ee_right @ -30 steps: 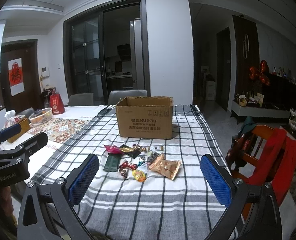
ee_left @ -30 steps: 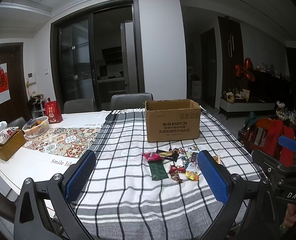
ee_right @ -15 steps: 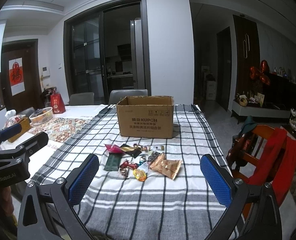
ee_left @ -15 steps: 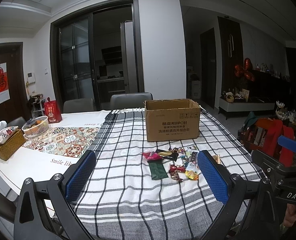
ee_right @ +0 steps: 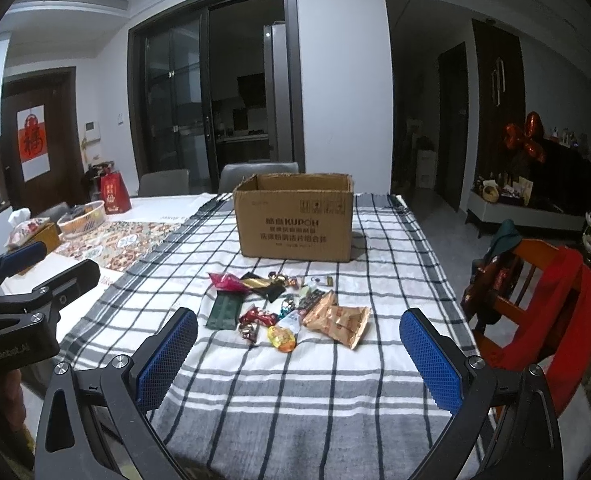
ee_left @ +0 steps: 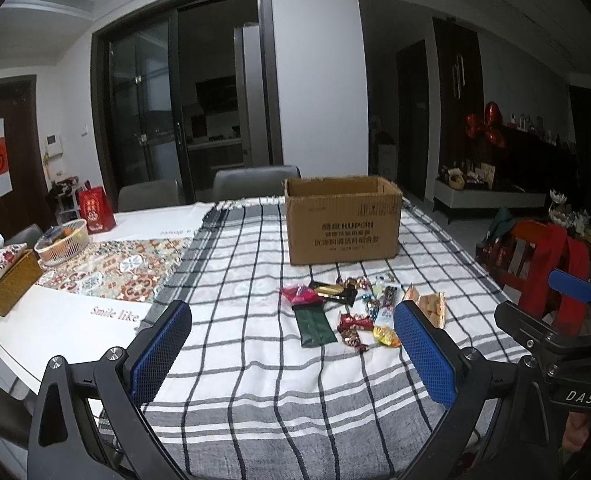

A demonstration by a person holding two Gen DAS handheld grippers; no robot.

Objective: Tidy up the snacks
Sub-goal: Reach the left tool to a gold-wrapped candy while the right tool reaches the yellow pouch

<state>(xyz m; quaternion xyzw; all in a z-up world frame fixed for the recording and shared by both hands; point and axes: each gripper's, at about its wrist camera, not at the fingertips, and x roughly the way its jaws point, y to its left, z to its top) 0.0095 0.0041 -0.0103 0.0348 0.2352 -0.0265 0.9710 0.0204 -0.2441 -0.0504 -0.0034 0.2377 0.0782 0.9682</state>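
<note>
The left gripper (ee_left: 293, 354) fills the lower frame from seven to five o'clock, its blue-padded fingers (ee_left: 160, 350) spread wide with nothing between them, above a checked tablecloth (ee_left: 255, 384) on the table (ee_left: 51, 328). Just right of centre lies a cluster of snacks: a dark green packet (ee_left: 313, 325), a pink wrapper (ee_left: 299, 294), a black-and-gold packet (ee_left: 335, 292), a red candy (ee_left: 354, 322), an orange candy (ee_left: 386, 336) and a tan snack bag (ee_left: 431, 307). At one o'clock behind them stands an open cardboard box (ee_left: 343, 222). The right gripper (ee_left: 551, 320) shows at four o'clock. At nine o'clock sit a wicker tissue box (ee_left: 9, 284), a white basket (ee_left: 61, 242) and a red gift bag (ee_left: 96, 210).
</note>
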